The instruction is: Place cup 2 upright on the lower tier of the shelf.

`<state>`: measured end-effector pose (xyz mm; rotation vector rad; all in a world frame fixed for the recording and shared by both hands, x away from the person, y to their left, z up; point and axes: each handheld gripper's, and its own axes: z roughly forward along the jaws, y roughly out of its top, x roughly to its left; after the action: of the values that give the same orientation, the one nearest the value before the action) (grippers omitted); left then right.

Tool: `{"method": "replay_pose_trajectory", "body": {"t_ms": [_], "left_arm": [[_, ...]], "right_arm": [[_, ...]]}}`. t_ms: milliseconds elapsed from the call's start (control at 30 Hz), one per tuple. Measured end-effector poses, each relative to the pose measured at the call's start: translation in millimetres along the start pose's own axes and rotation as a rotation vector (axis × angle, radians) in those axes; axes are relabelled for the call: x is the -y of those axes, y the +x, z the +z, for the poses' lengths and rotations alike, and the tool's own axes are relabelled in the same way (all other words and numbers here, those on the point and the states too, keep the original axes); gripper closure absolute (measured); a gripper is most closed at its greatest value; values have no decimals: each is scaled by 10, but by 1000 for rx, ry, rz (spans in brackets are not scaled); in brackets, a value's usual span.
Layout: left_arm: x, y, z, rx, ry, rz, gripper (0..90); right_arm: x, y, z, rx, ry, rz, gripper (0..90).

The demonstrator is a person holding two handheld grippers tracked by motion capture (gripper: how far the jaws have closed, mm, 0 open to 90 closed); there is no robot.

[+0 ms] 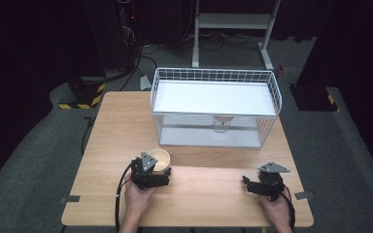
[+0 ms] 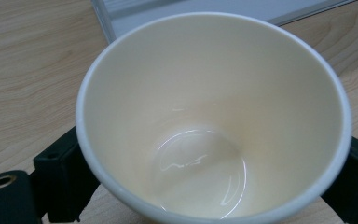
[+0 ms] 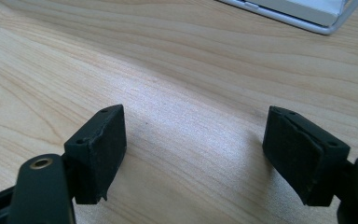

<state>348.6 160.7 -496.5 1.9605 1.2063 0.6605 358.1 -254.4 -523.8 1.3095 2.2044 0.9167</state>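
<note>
Cup (image 2: 214,116) clamped between left claw (image 1: 156,173) jaws; right claw (image 3: 205,154) open, empty.

The table (image 1: 199,194) is faced in pale wood-grain laminate with a smooth, faintly sheened finish. The paper cup (image 2: 214,116) is cream inside, its lining glossy, with highlights seen at the bottom. The wire basket (image 1: 267,87) beyond the cup is made of thin white-coated metal. The right gripper (image 3: 196,154) carries 2 matt black pads (image 3: 102,149), slightly rough at their edges.
</note>
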Motion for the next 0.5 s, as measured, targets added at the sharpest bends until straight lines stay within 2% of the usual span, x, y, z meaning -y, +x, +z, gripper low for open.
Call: {"method": "replay_pose_trajectory", "body": {"t_ms": [500], "left_arm": [[2,-14,45,-9,4,-12,79]], "right_arm": [[0,3,-1,1,1,3,217]]}}
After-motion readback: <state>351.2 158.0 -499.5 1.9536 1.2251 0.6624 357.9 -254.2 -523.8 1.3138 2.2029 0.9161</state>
